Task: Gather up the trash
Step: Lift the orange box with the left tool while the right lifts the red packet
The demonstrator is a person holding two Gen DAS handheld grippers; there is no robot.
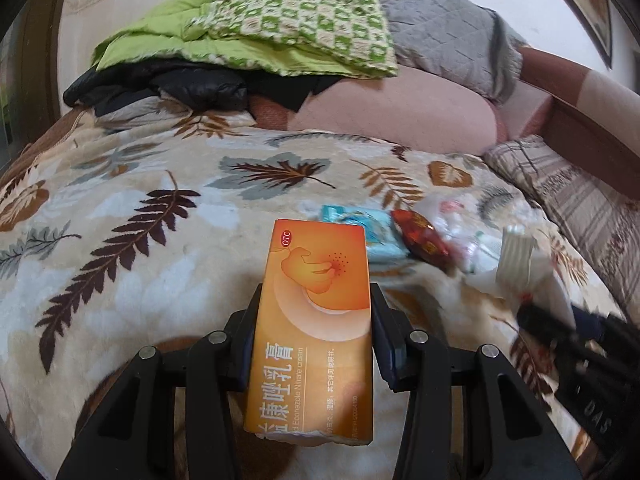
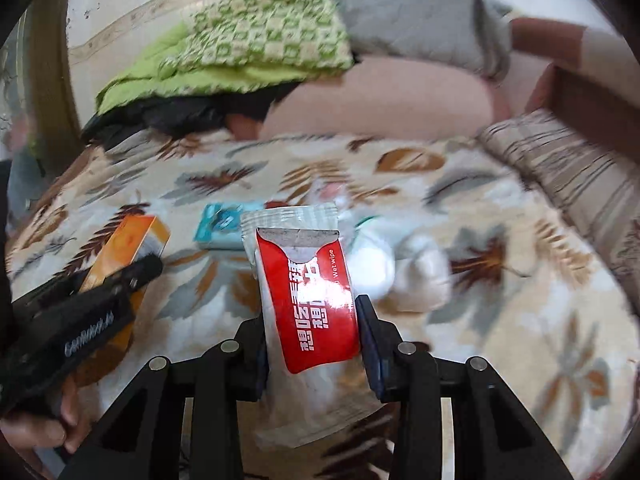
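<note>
Left gripper point(image 1: 316, 312) pinching orange cream box point(image 1: 316, 320) between both fingers, box raised over leaf-print blanket point(image 1: 140, 248). Right gripper point(image 2: 312, 328) clamped on red-and-white wet wipe packet point(image 2: 312, 300), also raised. Beyond them, mid-bed: teal packet point(image 1: 372, 236), dark red wrapper point(image 1: 420, 240), clear plastic bag point(image 1: 456, 224). Bare blanket open on left. Far edge crowded by green quilt point(image 1: 260, 28); striped pillow point(image 1: 572, 196) at right edge.

The orange cardboard medicine box point(image 1: 316, 320) bears a red "OTC" oval, large white Chinese characters, and "Econazole Nitrate cream" along its side; the red-and-white foil sachet point(image 2: 310, 300) reads "Wet wipe" beside white Chinese characters; the other black gripper's body point(image 1: 592, 396) shows "DAS".
</note>
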